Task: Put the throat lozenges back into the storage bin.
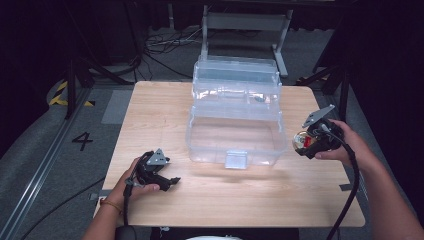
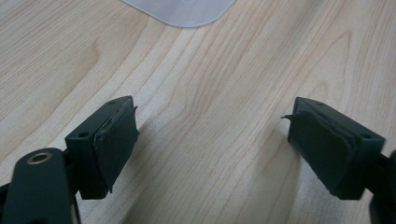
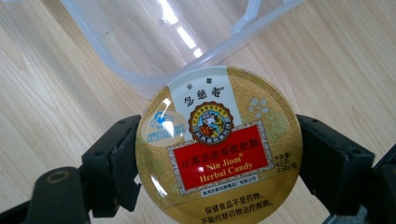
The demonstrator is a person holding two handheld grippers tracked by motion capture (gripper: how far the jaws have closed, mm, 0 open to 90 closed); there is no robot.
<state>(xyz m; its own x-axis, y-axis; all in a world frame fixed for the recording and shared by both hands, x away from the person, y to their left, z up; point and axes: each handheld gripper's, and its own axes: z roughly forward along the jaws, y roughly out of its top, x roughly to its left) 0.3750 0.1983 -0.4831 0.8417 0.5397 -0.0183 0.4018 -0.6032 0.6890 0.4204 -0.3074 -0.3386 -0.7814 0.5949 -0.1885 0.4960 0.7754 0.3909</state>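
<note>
Holding a round candy tin [image 3: 218, 144] clamped edge-to-edge in my right gripper [image 1: 311, 143], just off the right end of the clear plastic box [image 1: 235, 127], lid face up. I'd guess that's so it can go over the box wall flat. Left gripper [image 1: 159, 175] rests low on the table [image 1: 240, 200], near the box's front-left corner, jaws wide apart w/ nothing between them, prob. parked out of the way. Right gripper view gives the label, "Nin Jiom Herbal Candy", and the box rim just beyond the tin; high view gives just a shiny blob there, but shows the box is open w/ tiered trays stepped back.
</note>
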